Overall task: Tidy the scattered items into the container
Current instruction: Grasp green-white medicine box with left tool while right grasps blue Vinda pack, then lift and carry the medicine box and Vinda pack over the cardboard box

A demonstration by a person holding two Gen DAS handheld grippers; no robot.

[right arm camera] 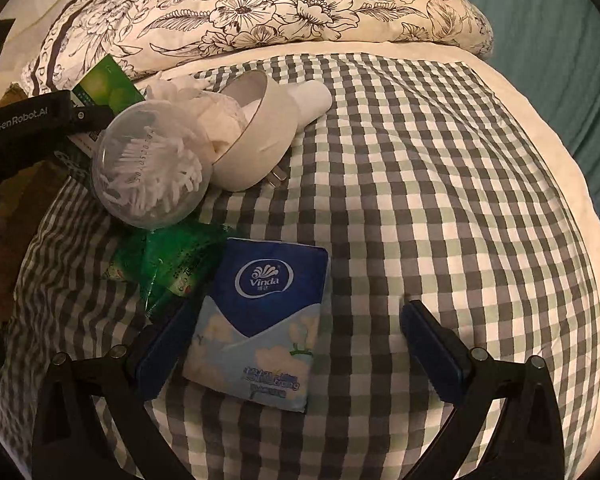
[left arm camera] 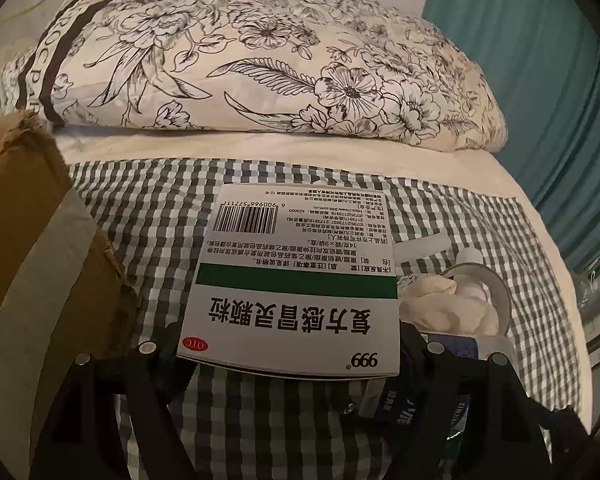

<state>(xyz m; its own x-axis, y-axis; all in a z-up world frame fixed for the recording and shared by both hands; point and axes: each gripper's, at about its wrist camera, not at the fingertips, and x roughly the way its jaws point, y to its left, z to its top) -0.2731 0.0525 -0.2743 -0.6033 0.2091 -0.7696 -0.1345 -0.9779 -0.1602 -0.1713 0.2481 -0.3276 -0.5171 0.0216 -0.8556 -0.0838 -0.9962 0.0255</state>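
Note:
A white medicine box (left arm camera: 296,264) with a green stripe and a barcode lies between the fingers of my left gripper (left arm camera: 290,344), whose pads press on its two near sides. The brown cardboard box (left arm camera: 28,240) stands just left of it. In the right wrist view a blue tissue pack (right arm camera: 260,320) lies on the checked cloth (right arm camera: 440,200). My right gripper (right arm camera: 300,312) stands open around it. Its left finger (right arm camera: 168,336) is at the pack's edge and its right finger (right arm camera: 432,344) is well apart from it.
Behind the tissue pack lie a green packet (right arm camera: 172,264), a clear tub of cotton swabs (right arm camera: 148,168), a white tape roll (right arm camera: 256,136), crumpled tissue (right arm camera: 220,120) and a white bottle (right arm camera: 312,98). A floral quilt (left arm camera: 260,60) lines the back. A teal curtain (left arm camera: 540,80) hangs at the right.

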